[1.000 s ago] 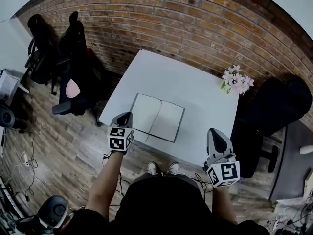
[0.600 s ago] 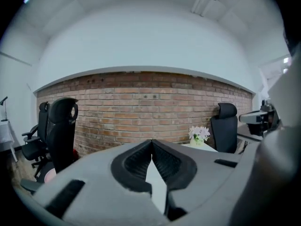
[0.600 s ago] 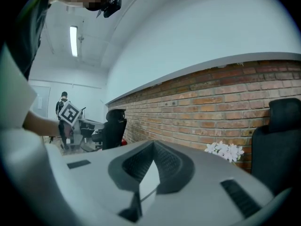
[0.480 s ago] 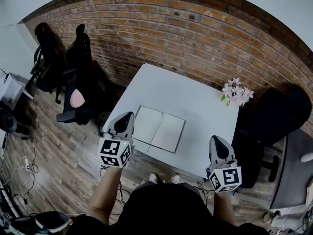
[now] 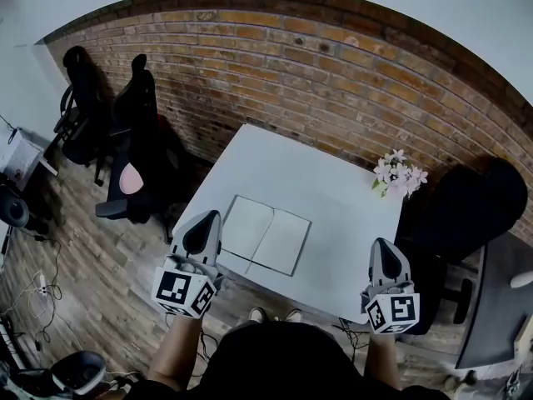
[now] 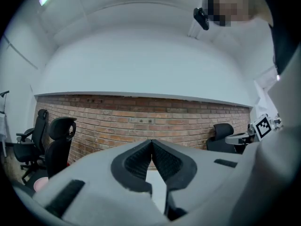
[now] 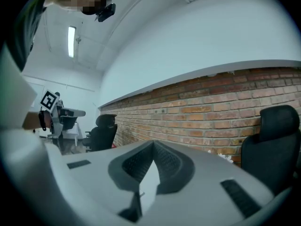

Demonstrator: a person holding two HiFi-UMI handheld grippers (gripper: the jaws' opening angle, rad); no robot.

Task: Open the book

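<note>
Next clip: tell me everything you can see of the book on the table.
The book lies open and flat on the white table, close to its front edge and toward the left side. Two pale, blank-looking pages face up, split by a centre crease, with a thin dark cover edge showing round them. No page is lifted and nothing rests on it. The left gripper and right gripper, both shut and empty, are clear of it on the person's side.

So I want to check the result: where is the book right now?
In the head view, the open white-paged book lies flat on the near left part of the white square table, just right of the left hand-held gripper.
</note>
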